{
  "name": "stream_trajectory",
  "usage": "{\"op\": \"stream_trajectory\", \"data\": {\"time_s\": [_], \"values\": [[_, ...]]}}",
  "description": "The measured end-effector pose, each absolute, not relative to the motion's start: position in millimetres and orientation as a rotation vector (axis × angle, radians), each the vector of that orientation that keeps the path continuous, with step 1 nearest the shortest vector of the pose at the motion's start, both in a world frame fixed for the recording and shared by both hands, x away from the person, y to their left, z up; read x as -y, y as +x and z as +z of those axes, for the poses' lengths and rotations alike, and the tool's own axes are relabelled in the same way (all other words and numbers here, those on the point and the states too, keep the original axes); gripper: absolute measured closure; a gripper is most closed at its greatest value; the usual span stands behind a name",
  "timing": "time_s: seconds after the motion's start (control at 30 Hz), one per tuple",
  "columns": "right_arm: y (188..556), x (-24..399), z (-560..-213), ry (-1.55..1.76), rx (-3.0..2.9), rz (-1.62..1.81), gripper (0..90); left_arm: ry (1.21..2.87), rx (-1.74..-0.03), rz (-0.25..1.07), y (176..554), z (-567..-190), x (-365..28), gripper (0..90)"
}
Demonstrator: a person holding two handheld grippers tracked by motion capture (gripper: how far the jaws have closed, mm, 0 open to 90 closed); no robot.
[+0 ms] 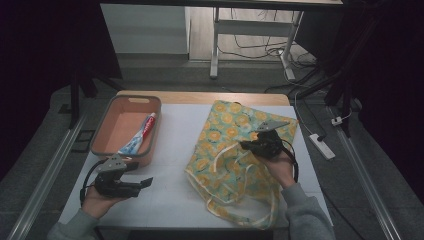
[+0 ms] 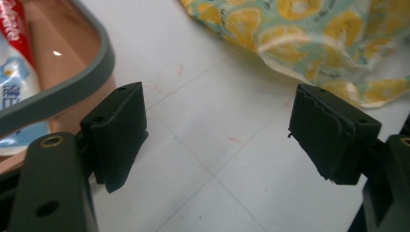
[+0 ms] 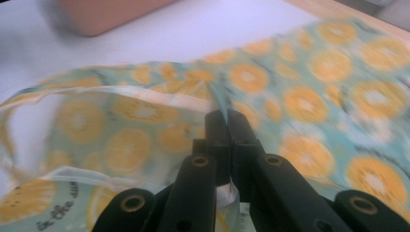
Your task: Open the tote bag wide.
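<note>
A fabric bag (image 1: 235, 150) printed with orange slices on teal lies on the white table (image 1: 170, 175), right of centre. My right gripper (image 1: 246, 144) is shut on a fold of the bag's top layer (image 3: 212, 104) and holds that cloth lifted off the layer beneath. In the right gripper view the cloth runs between the closed jaws (image 3: 225, 118). My left gripper (image 1: 148, 182) rests low over the table near the front left, jaws wide apart with nothing between them (image 2: 217, 140). A toothpaste tube (image 1: 142, 132) lies inside the pink tray (image 1: 106, 126).
The pink tray with its grey rim (image 2: 63, 84) stands just beside the left gripper's jaw. The bag's pale handles (image 1: 255, 212) trail toward the table's front edge. A desk frame and cables (image 1: 260, 47) sit on the floor beyond the table.
</note>
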State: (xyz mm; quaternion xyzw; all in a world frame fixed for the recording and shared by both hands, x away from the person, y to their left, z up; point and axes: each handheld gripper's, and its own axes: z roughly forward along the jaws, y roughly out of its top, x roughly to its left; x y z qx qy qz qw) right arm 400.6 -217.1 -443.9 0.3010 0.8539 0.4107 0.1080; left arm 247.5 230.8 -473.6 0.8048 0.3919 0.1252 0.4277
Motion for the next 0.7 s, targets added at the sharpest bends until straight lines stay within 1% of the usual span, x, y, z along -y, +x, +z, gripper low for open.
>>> {"op": "stream_trajectory", "data": {"time_s": [0.07,0.13,0.33,0.5,0.7], "values": [[404,220,-446,0.913,-2.514,1.220,89.7,2.018,-0.948,0.309,246,-471,-226,22.4],[411,227,-457,0.958,-2.526,1.191,89.7,2.029,-0.919,0.310,245,-468,-219,23.4],[413,230,-464,0.964,-2.541,1.152,89.7,2.097,-0.820,0.288,250,-461,-184,23.5],[412,226,-467,0.947,-2.554,1.131,89.7,2.173,-0.747,0.280,268,-464,-147,23.5],[411,225,-469,0.938,-2.567,1.116,89.7,2.220,-0.655,0.252,293,-465,-100,23.1]]}}
